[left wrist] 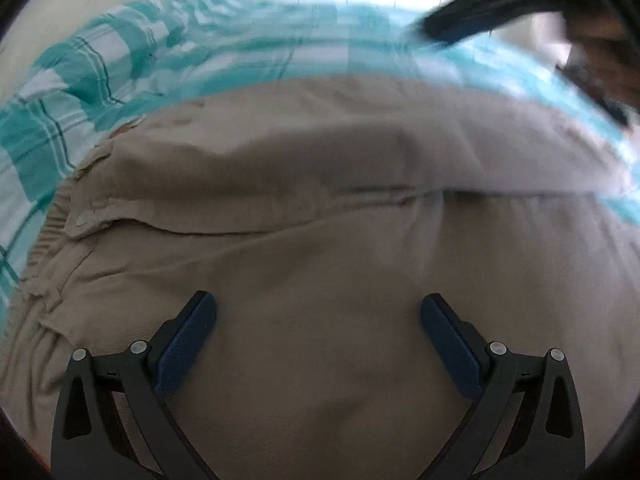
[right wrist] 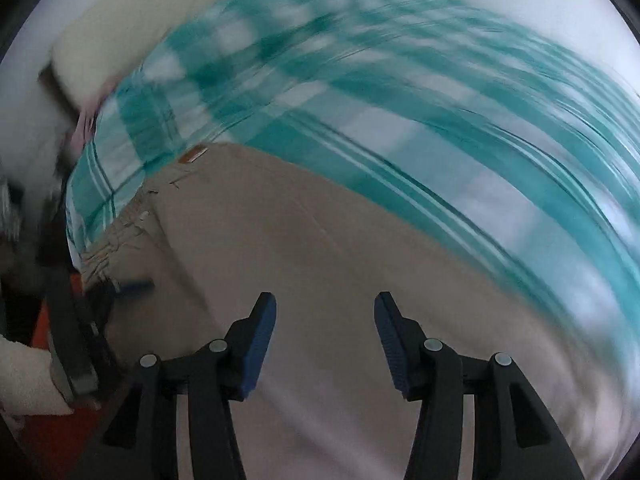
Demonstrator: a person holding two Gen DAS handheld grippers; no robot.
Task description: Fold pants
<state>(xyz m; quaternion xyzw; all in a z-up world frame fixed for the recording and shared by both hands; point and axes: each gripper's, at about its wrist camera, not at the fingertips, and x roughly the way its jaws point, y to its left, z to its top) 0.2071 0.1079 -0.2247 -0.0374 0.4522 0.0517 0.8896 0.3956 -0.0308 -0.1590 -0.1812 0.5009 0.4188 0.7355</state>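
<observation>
Beige pants (left wrist: 320, 208) lie spread on a teal-and-white checked bedcover (left wrist: 72, 80), with one layer folded over along a crease across the middle. My left gripper (left wrist: 319, 308) hangs just above the cloth, jaws wide open and nothing between the blue pads. In the right wrist view the same pants (right wrist: 304, 240) fill the lower half, their waistband with a small label at the upper left. My right gripper (right wrist: 325, 308) is open over the fabric and holds nothing. The right gripper shows as a dark blur (left wrist: 472, 8) at the top right of the left wrist view.
The checked bedcover (right wrist: 400, 92) runs beyond the pants, badly blurred. A cream pillow (right wrist: 132, 12) lies at the far end. At the left edge are my left gripper (right wrist: 76, 344) and a white fuzzy sleeve (right wrist: 28, 380), with an orange floor patch below.
</observation>
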